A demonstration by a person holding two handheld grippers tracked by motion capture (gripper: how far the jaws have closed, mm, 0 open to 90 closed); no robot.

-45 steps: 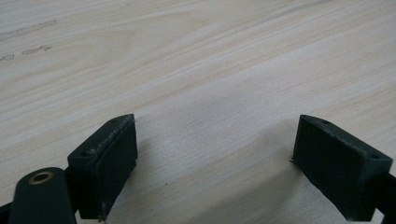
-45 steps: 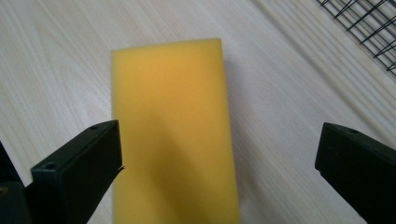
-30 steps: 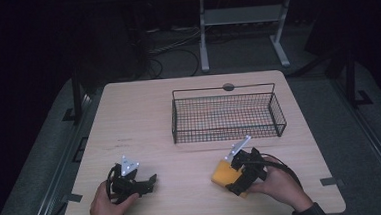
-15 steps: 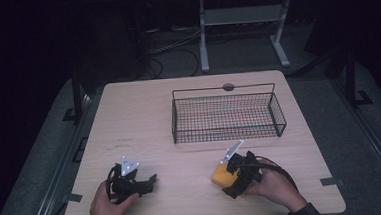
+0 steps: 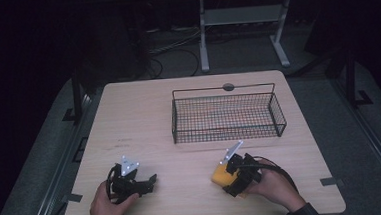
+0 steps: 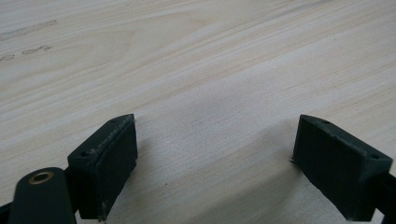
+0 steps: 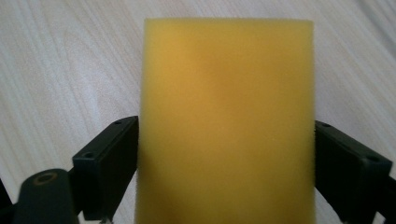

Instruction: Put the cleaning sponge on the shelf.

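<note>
Two black tongs (image 6: 212, 170) spread wide above bare pale wood-grain table (image 6: 210, 60), nothing between the pads.

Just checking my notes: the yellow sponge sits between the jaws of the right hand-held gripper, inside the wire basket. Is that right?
Not quite. The sponge is between the jaws of the right hand-held gripper, but it lies on the table, in front of the basket, not inside it. The high view shows this.

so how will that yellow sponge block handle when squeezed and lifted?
The yellow sponge block looks like foam: probably light and likely to compress between the right tool pads flanking it. Lying flat on the table with straight edges, it shouldn't roll.
</note>
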